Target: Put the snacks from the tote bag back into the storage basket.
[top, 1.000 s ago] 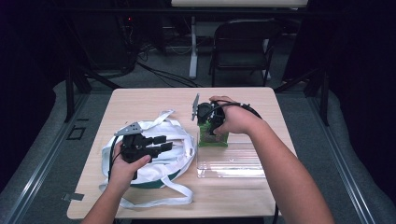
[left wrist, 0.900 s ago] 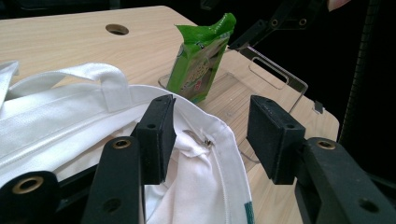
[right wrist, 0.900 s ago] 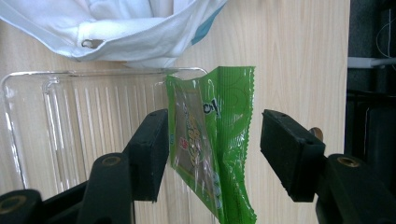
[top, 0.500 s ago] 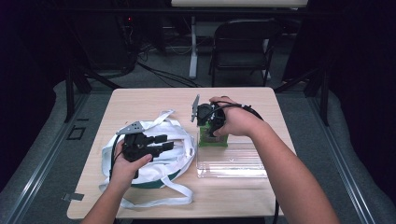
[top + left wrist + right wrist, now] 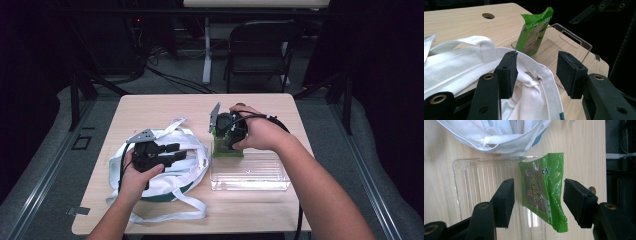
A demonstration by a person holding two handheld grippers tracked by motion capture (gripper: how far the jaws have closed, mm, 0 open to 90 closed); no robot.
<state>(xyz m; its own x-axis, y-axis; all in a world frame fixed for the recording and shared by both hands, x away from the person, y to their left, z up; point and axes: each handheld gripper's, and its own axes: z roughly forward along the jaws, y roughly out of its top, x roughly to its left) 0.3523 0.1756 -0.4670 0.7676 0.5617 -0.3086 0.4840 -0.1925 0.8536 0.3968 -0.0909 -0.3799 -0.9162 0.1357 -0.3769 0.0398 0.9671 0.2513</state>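
Observation:
A white cloth bag [image 5: 192,167] with long straps lies on the left of the wooden table [image 5: 165,107]. My left gripper [image 5: 174,152] rests over it. In the left gripper view its jaws stand apart around the bag's rim [image 5: 541,72], one pad against the cloth, so the left gripper [image 5: 536,67] is open. A green snack packet [image 5: 226,151] stands upright in the corner of a clear plastic tray [image 5: 260,172]. My right gripper [image 5: 225,140] hangs above the packet. The right gripper [image 5: 537,202] is open, with a gap on each side of the packet [image 5: 541,195].
A folding chair [image 5: 260,45] and a table leg stand beyond the table's far edge, with cables on the floor. The tabletop has a round hole [image 5: 488,15] behind the packet [image 5: 532,35]. Bare wood lies at the far left of the table.
My right hand and its gripper have shifted a little over the packet, which still stands in the tray. The left hand has kept still on the bag.

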